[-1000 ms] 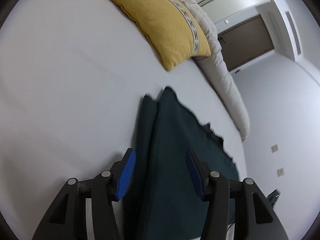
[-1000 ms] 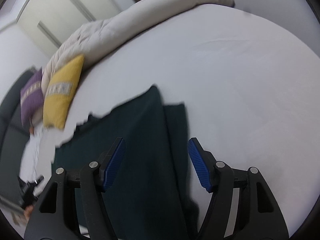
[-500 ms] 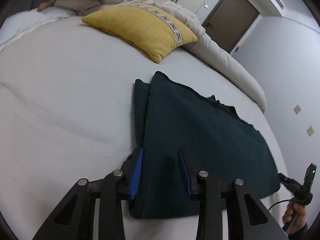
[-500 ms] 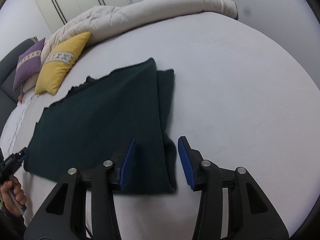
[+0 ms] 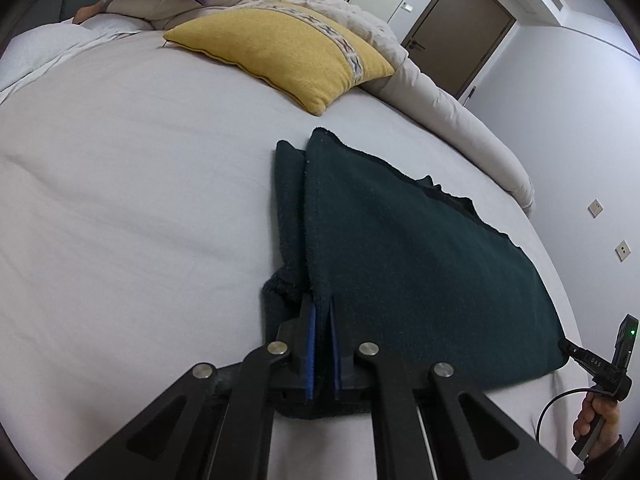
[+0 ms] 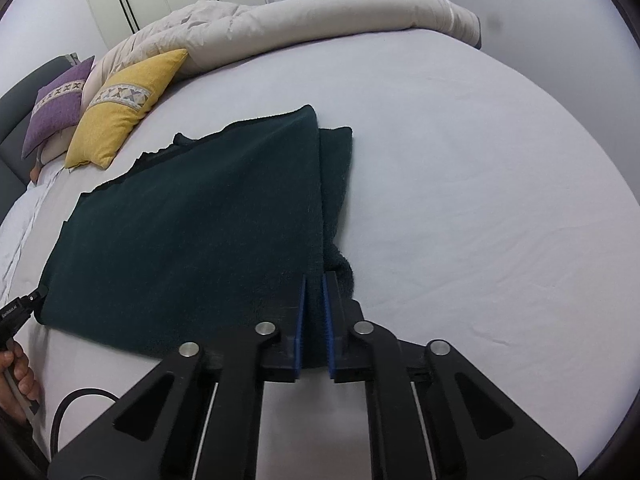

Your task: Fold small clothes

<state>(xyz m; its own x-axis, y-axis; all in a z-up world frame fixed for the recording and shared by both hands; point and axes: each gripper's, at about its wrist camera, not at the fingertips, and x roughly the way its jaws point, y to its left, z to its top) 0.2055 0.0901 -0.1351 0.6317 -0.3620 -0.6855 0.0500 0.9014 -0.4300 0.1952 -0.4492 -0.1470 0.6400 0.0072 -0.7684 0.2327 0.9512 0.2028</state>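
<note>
A dark green cloth lies flat on the bed, folded over so that one top layer covers a narrower under layer showing along one side. Its far edge is ragged and uneven.

The left tool is clamped on the cloth at the near corner of the fold, its blue pads pressed close with fabric pinched between them. Just left of the pads the under layer bunches into a small lump.

The right tool is likewise closed on the cloth at the opposite near corner, blue pads nearly together with green fabric between them. A small bulge of cloth sits just right of its pads.

In the left view the other tool's body shows at the far right edge, held in a hand at the cloth's other near corner. In the right view a hand shows at the far left edge.

Beyond the cloth, well apart from it, a yellow pillow lies on the bed, with a purple pillow behind it. A rolled beige duvet runs along the far side of the bed.
</note>
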